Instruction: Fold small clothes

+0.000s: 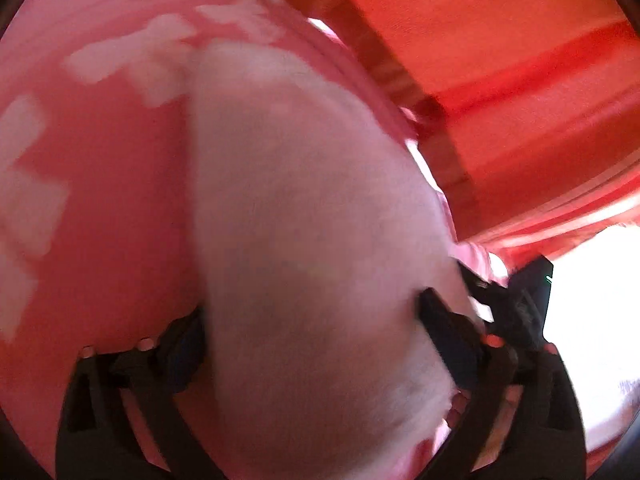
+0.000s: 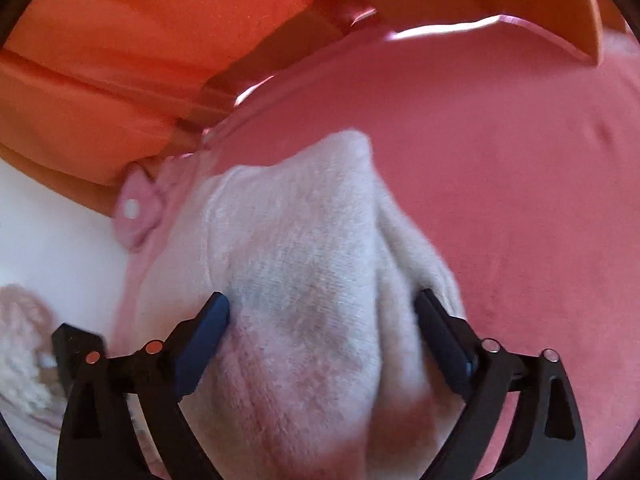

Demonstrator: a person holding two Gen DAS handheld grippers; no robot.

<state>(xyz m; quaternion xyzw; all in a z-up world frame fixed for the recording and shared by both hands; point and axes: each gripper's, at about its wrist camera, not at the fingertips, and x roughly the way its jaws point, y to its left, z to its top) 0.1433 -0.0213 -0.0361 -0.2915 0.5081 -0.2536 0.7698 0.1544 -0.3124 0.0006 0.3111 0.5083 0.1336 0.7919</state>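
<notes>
A small white fuzzy garment [image 1: 300, 200] lies bunched on a pink surface [image 1: 112, 208]. In the left wrist view it fills the gap between the fingers of my left gripper [image 1: 312, 312]. The picture is blurred, but the jaws stand wide apart and loosely flank the cloth. In the right wrist view the same white garment [image 2: 304, 232] lies between the spread blue pads [image 2: 208, 320] of my right gripper [image 2: 322, 302]. The pads touch its sides without squeezing it. A pink tab with a white snap [image 2: 134, 208] pokes out at its far left edge.
An orange-red wall or piece of furniture [image 2: 120, 60] runs along the far edge of the pink surface [image 2: 500, 152]. White patches [image 1: 120, 56] mark the pink cloth at left. A fluffy pale item [image 2: 24, 340] lies on a white area at lower left. The other gripper's black body [image 1: 528, 300] is close beside mine.
</notes>
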